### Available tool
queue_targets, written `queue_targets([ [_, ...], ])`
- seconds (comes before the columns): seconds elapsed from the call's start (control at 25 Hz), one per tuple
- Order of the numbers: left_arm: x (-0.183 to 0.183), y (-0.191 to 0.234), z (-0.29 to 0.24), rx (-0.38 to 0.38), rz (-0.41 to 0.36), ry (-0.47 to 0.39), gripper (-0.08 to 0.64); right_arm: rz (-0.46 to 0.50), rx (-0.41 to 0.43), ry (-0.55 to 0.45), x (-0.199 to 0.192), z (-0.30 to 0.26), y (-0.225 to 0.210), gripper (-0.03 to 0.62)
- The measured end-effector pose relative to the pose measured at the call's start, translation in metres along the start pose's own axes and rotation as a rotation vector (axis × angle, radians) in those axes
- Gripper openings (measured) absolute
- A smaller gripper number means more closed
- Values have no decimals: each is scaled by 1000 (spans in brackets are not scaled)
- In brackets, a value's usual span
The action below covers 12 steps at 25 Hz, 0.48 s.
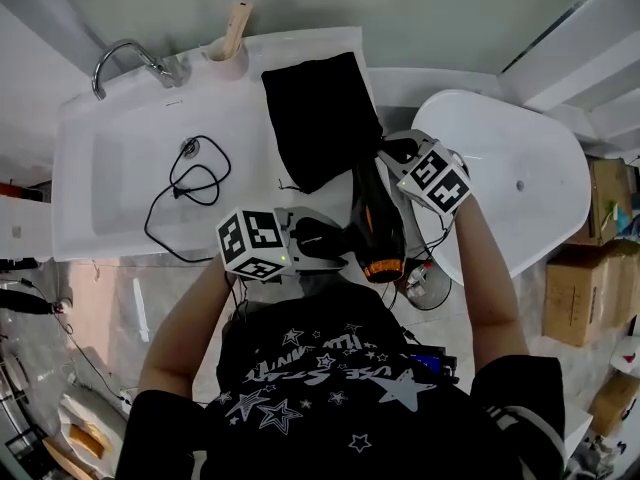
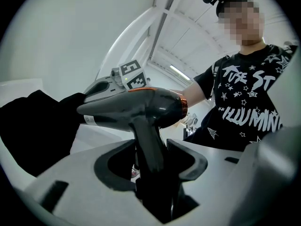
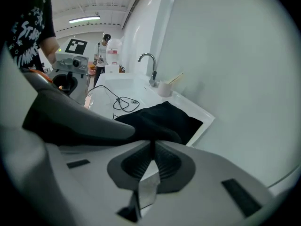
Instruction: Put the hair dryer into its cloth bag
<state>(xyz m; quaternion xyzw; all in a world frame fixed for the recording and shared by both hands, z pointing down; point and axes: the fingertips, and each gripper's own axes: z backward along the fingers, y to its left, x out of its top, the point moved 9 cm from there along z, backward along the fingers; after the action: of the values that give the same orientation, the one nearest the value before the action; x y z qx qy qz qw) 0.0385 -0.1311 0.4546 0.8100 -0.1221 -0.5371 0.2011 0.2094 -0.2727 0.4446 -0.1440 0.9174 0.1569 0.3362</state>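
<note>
Hair dryer clamped in left claw, right gripper view alone shows right claw pinching bag

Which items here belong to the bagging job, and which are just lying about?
In the job: hair dryer, held by the left gripper; cloth bag, edge pinched by the right gripper; black cord in the sink, likely the dryer's.
Lying about: faucet, cup, bathtub, cardboard boxes.
</note>
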Motion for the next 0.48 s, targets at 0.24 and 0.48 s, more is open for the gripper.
queue_targets([
  [0.24, 1, 1, -7, 10, -42, 44, 216, -21, 10, -40, 5, 8, 7, 21],
  [0.48, -1, 13, -4, 64, -29, 29, 216, -8, 31, -19, 5, 10, 13, 21],
])
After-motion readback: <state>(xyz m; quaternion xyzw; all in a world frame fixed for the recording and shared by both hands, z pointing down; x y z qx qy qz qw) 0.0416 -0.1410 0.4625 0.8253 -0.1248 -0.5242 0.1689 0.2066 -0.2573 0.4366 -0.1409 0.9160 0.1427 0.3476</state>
